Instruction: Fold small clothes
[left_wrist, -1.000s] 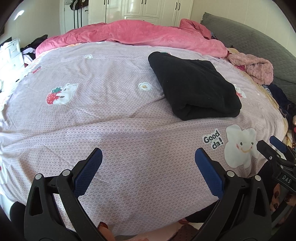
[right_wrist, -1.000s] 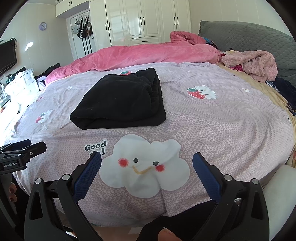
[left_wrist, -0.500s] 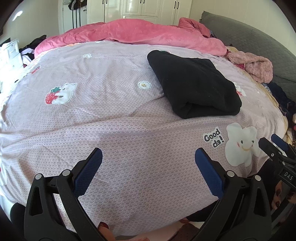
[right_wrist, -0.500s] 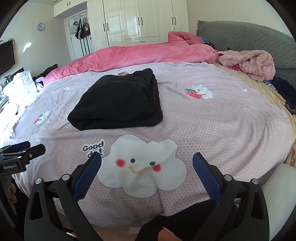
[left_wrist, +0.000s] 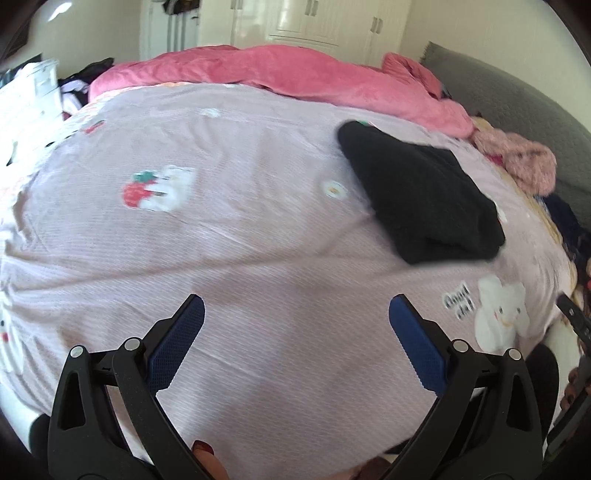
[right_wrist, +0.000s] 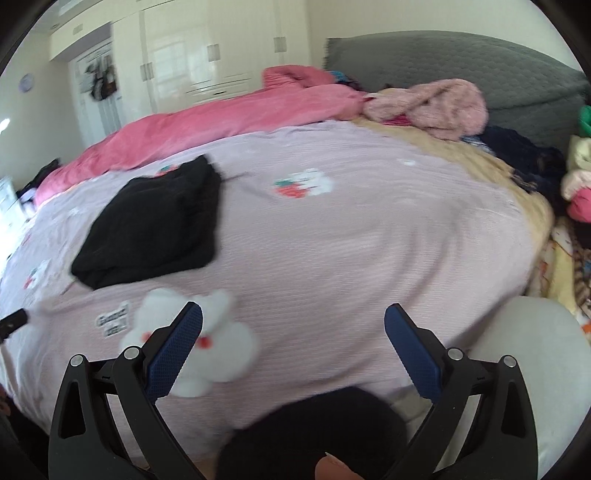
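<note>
A folded black garment (left_wrist: 421, 195) lies on the pink patterned bedspread (left_wrist: 240, 229), to the right in the left wrist view and to the left in the right wrist view (right_wrist: 159, 225). My left gripper (left_wrist: 295, 332) is open and empty above the near edge of the bed. My right gripper (right_wrist: 293, 332) is open and empty, also at the near edge, right of the black garment. A fuzzy pink garment (right_wrist: 432, 107) lies at the far right near the grey headboard (right_wrist: 461, 62), with dark clothes (right_wrist: 524, 155) beside it.
A pink duvet (left_wrist: 280, 77) is bunched along the far side of the bed. White wardrobes (right_wrist: 184, 70) stand behind. A pile of clothes (right_wrist: 576, 177) sits at the right edge. A white rounded object (right_wrist: 528, 362) is near my right gripper.
Both views have swung and are blurred by motion. The right gripper has turned to the right, so the headboard and clothes pile show more. The black garment lies where it was.
</note>
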